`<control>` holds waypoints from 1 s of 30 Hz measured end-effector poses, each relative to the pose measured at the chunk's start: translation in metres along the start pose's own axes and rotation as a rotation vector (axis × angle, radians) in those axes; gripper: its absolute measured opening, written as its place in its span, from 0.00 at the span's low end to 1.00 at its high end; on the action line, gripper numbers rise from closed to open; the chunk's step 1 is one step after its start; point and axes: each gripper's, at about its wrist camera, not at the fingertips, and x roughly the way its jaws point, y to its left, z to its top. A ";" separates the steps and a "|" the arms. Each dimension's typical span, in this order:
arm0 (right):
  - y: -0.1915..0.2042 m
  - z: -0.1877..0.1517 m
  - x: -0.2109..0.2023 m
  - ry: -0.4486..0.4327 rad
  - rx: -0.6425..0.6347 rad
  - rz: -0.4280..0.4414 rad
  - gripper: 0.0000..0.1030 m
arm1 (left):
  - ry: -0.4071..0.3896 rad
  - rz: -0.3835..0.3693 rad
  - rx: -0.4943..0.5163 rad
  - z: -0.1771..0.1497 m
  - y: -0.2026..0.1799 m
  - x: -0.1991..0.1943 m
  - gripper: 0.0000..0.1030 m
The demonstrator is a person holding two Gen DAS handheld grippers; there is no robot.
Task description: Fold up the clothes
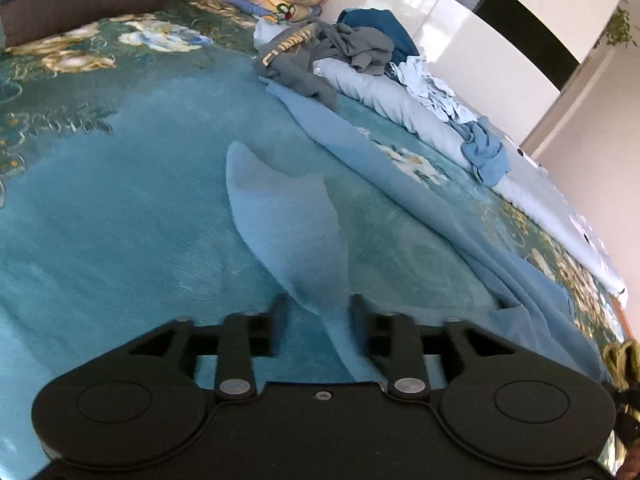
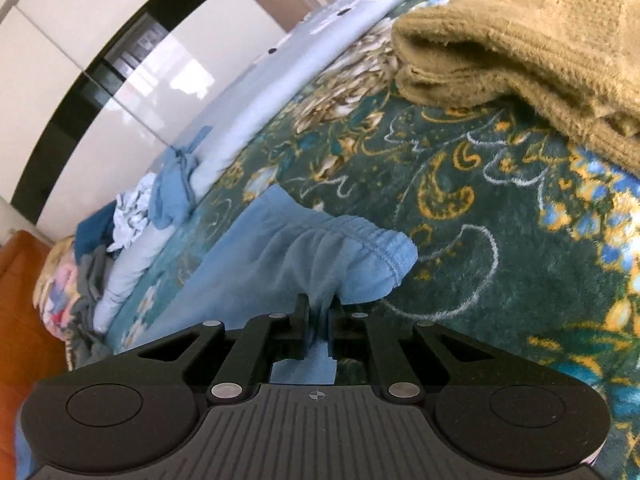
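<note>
Bed blanket (image 2: 500,208) carries the blue trousers (image 1: 400,184), laid flat, soft and limp; judged light, will sag unless pinched at hems. Left gripper (image 1: 319,312) jaws parted, leg end (image 1: 280,216) loose between them. Right gripper (image 2: 319,312) clenched on waistband (image 2: 360,240).

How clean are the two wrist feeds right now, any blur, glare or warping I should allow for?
Left wrist: bedspread smeared by motion blur, wardrobe bowed by fisheye. Right wrist: sharper, blue garment crisp, glare on the glossy wardrobe doors, horizon strongly tilted.
</note>
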 end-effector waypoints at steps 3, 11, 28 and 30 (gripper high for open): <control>-0.005 -0.002 -0.011 -0.019 -0.001 0.013 0.10 | -0.032 0.028 0.066 0.009 -0.002 -0.007 0.43; -0.012 -0.012 -0.020 -0.027 0.011 0.056 0.15 | -0.021 0.142 0.297 0.050 -0.038 0.029 0.51; -0.017 -0.018 -0.013 -0.013 0.018 0.064 0.18 | -0.060 0.287 0.136 0.060 -0.004 0.047 0.09; -0.016 -0.018 -0.014 -0.014 0.016 0.065 0.18 | -0.133 0.205 0.003 0.057 0.019 0.020 0.09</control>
